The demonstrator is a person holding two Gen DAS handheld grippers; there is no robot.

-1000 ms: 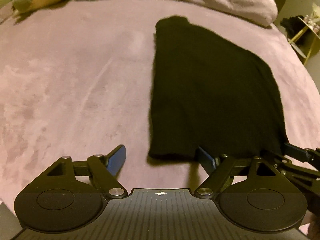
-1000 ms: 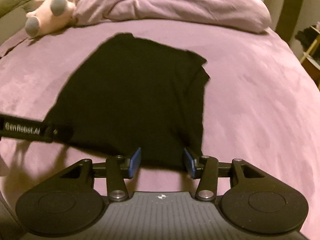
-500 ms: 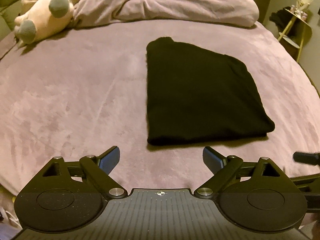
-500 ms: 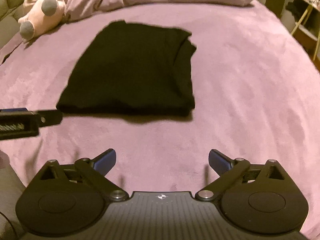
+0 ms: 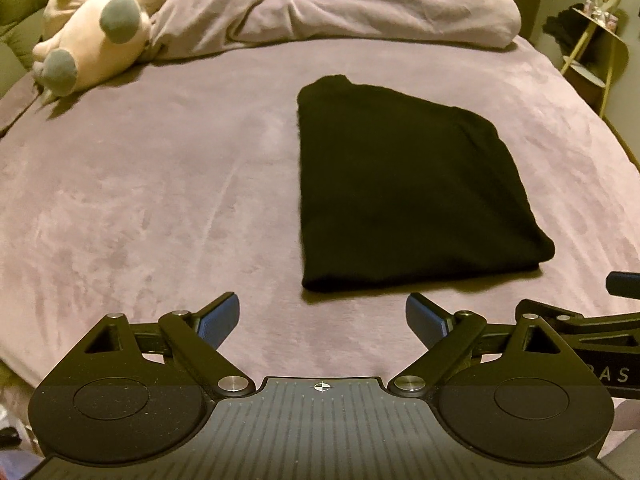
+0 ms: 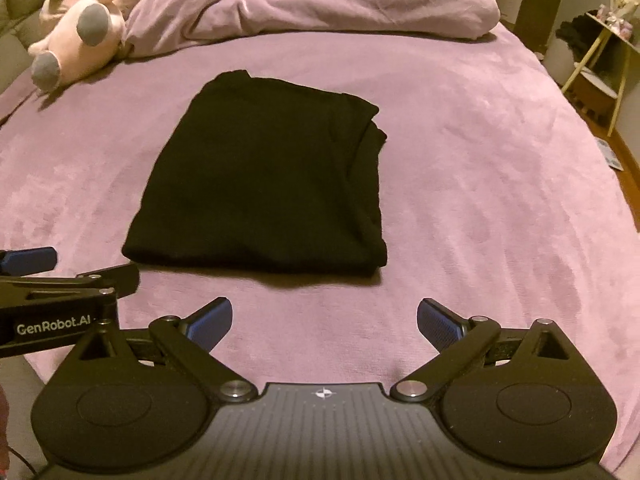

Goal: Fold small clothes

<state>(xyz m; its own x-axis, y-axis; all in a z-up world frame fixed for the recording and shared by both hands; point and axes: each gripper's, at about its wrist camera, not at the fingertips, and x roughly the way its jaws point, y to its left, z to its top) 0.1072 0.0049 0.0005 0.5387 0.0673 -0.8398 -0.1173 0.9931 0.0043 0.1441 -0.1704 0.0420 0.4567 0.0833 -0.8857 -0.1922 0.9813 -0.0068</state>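
A black garment (image 5: pixel 404 196) lies folded flat on the purple bed cover (image 5: pixel 140 200); it also shows in the right wrist view (image 6: pixel 264 184). My left gripper (image 5: pixel 322 316) is open and empty, hovering just short of the garment's near edge, toward its left corner. My right gripper (image 6: pixel 324 320) is open and empty, a short way back from the near edge. Each gripper shows at the side of the other's view: the right one (image 5: pixel 616 286) and the left one (image 6: pixel 28 260).
A pink plush toy (image 5: pixel 92 28) lies at the far left of the bed. A bunched purple duvet (image 5: pixel 340 4) lies along the far side. A yellow-legged side stand (image 6: pixel 600 48) is off the bed's right edge.
Both grippers have let go of the garment's near edge, opened and pulled back toward me. The garment now lies folded and free on the bed.
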